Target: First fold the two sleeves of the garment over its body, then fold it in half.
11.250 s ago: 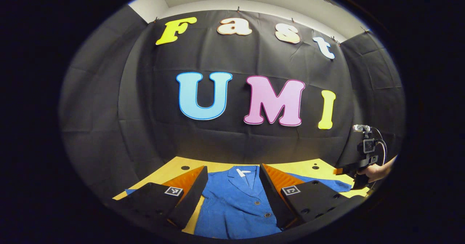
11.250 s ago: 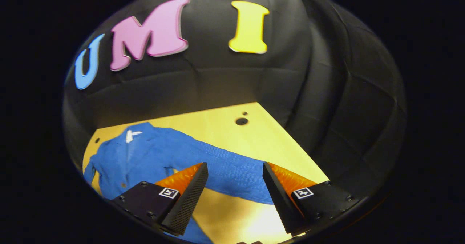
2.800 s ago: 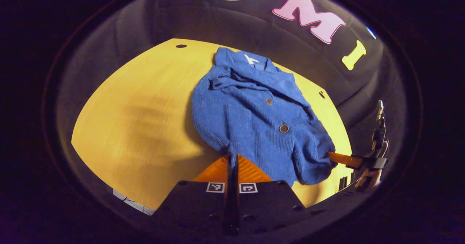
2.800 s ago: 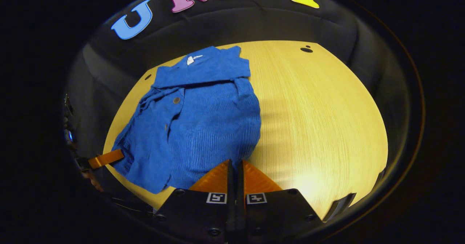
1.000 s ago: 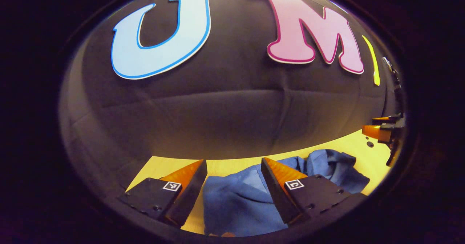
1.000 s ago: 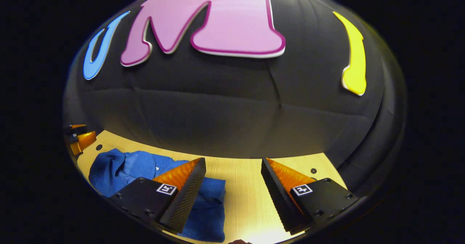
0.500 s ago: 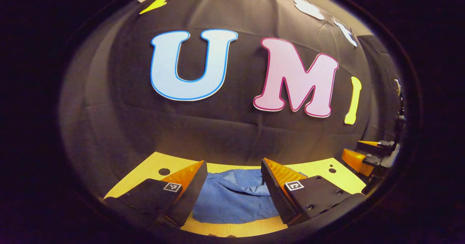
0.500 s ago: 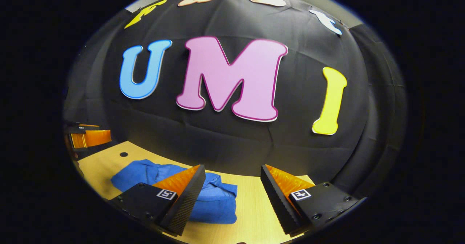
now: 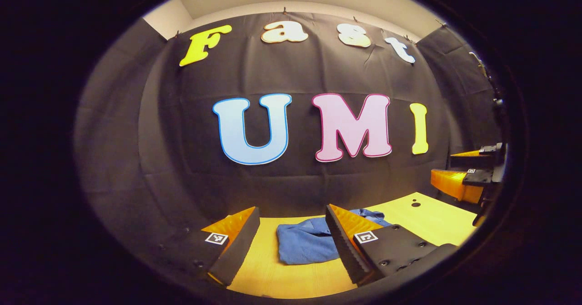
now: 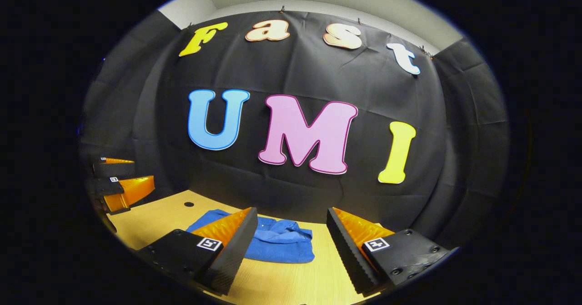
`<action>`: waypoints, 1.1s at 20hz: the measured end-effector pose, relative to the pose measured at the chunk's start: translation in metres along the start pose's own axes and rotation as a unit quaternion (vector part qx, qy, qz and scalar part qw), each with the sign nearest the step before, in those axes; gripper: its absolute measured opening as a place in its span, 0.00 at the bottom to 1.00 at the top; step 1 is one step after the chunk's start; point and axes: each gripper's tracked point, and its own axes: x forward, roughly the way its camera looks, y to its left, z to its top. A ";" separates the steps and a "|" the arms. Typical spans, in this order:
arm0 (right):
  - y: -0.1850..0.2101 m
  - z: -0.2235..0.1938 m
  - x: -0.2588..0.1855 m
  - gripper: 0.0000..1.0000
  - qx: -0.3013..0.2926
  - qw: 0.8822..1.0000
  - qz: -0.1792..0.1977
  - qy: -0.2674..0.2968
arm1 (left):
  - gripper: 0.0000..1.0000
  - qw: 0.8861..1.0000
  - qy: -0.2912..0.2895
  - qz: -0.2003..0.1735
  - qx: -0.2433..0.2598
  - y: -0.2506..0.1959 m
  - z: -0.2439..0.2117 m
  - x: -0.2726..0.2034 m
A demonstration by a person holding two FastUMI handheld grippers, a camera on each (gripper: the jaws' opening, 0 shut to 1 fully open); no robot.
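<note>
A blue garment (image 9: 307, 246) lies as a compact folded bundle on the yellow wooden table (image 9: 432, 221), toward the black cloth wall at the back. In the left gripper view we see our left gripper (image 9: 291, 239) spread wide and empty, raised above the near edge of the table, with the bundle showing between its fingers farther off. In the right gripper view our right gripper (image 10: 288, 241) is likewise spread wide and holds nothing; the garment (image 10: 277, 243) sits beyond its left finger. Each view also catches the other gripper off to the side, clear of the cloth.

We judge the folding finished, or close to it. The risks left are small: the top layer looks rumpled near the collar (the knit seems soft and springy), so it could slump open without help. If either gripper dips back in, a finger could snag an edge and drag the bundle apart.
</note>
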 end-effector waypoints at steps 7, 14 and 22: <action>0.021 -0.003 -0.106 0.97 0.042 0.998 0.033 0.024 | 0.83 0.998 -0.032 -0.037 -0.049 -0.020 0.010 -0.111; 0.021 -0.018 -0.163 0.96 0.036 0.997 0.043 0.050 | 0.83 0.993 -0.076 -0.018 -0.088 -0.010 0.011 -0.152; 0.025 0.021 -0.155 0.96 0.072 0.997 0.023 0.016 | 0.83 0.990 -0.105 -0.059 -0.069 -0.021 0.027 -0.156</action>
